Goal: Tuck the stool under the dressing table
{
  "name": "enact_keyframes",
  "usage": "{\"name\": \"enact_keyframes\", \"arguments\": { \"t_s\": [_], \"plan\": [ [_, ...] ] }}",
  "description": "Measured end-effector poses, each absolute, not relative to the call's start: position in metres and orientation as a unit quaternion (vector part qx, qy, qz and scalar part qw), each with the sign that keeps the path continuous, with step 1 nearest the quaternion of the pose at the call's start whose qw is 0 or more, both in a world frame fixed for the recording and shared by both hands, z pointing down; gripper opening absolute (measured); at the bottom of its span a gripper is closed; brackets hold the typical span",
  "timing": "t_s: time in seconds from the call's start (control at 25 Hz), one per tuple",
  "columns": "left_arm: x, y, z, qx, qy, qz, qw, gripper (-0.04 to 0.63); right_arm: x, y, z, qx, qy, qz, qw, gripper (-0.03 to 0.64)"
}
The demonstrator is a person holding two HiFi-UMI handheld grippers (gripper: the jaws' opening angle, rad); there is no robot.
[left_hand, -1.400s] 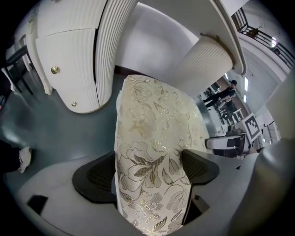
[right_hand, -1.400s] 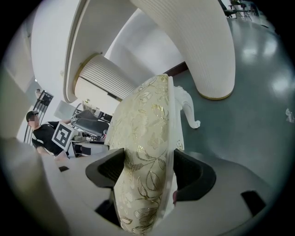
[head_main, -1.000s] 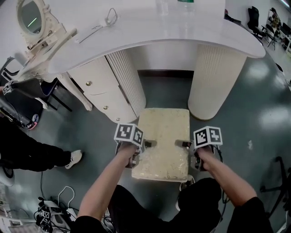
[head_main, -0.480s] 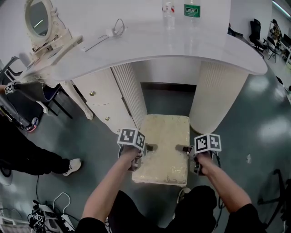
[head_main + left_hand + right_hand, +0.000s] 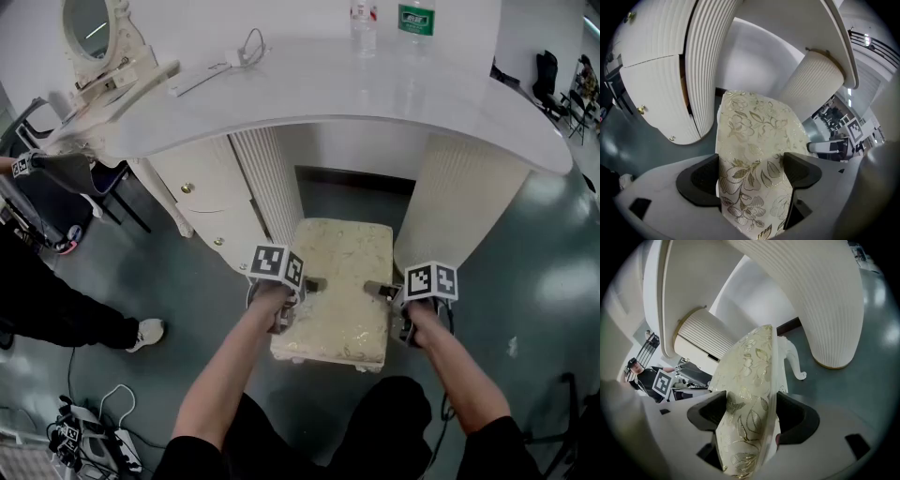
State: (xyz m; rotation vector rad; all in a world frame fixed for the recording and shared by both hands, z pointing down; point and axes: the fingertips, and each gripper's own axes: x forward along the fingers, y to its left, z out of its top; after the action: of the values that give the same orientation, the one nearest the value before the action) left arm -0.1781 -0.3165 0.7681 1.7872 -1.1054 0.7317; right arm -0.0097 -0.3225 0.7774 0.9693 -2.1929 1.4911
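Grey-green floor (image 5: 178, 281) lies beneath two grippers, the left gripper (image 5: 314, 283) and right gripper (image 5: 373, 289), each with fingers (image 5: 701, 180) clamped on a side edge of the one floral stool (image 5: 342, 253), its far end between the dressing table's (image 5: 375, 89) two fluted pedestals (image 5: 267, 178), with two bottles (image 5: 364, 14) on the worktop.

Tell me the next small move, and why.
Probably push the stool straight forward. The left gripper and right gripper both clamp its seat edges, its front lines up with the gap between the dressing table's columns, yet most of it sticks out.
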Motion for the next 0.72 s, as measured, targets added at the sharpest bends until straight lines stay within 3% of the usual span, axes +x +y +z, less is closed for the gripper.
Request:
{"name": "enact_keyframes", "arguments": {
  "t_s": [0.72],
  "plan": [
    [-0.176, -0.378, 0.766, 0.723, -0.462, 0.288, 0.426, 0.428, -0.008, -0.385, 0.774, 0.342, -0.778, 0.509, 0.140, 0.285]
  ]
}}
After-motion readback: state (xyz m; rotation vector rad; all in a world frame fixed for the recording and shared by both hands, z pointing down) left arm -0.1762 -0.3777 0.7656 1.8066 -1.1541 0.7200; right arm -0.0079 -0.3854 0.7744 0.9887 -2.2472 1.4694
